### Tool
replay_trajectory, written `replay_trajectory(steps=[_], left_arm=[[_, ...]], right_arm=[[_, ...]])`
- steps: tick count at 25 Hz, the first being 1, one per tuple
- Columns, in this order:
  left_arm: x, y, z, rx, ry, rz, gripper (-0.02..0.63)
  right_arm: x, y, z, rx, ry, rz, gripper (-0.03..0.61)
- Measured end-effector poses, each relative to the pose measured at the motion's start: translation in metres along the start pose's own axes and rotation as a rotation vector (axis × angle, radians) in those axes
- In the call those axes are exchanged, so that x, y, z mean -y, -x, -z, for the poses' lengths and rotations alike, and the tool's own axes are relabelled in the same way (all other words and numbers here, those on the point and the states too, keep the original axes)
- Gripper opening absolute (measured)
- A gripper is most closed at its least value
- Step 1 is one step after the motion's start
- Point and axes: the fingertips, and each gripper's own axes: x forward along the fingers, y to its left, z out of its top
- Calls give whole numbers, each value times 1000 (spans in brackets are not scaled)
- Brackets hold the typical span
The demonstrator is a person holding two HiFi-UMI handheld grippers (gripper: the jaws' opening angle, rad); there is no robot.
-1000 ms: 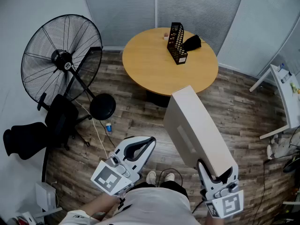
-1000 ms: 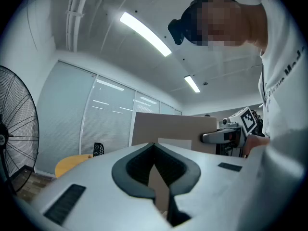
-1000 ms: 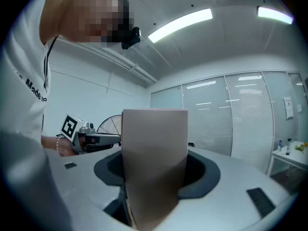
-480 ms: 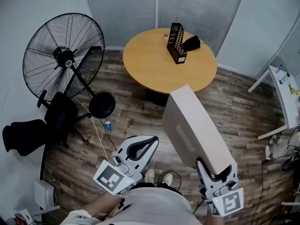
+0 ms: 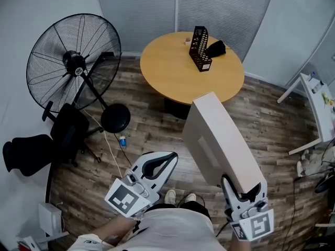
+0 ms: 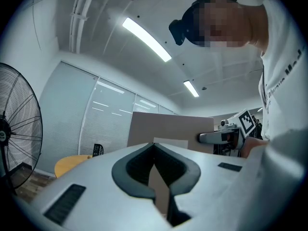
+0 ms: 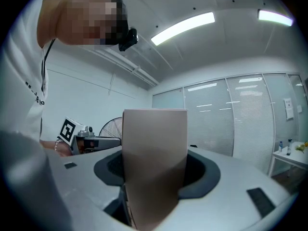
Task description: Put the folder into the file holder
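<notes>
The right tool [image 5: 242,190] is clamped on the near end of the folder [image 5: 220,140], whose long axis points ahead toward the file holder [image 5: 199,48], well apart at the round surface's [image 5: 172,69] far edge (the left tool [image 5: 166,158], jaws together and empty, hangs alongside).

- Folder [image 5: 220,140], centre right: plain pale beige.
- File holder [image 5: 199,48], top centre: black, perforated mesh.
- Round table [image 5: 172,75]: honey-coloured wood.
- Floor [image 5: 146,132]: grey-brown planks.
- Pedestal fan [image 5: 73,61], upper left: black wire grille.
- Left gripper [image 5: 165,158] and right gripper [image 5: 242,188], bottom: white, with black-and-white square patterns.
</notes>
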Motion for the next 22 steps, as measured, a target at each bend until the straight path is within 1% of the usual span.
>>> replay_trajectory(steps=[6,12,22], left_arm=[[-11,10,-4,9,6,0,23],[-19,8,0,3,5,-2,23],[-32,-25,8,-12,-1,8,23]], right_arm=[[-11,-8,-1,-7,-5,3,295],[-14,-18,1,-4,-11,-4,295],[18,-37,8,1,-22,4,295]])
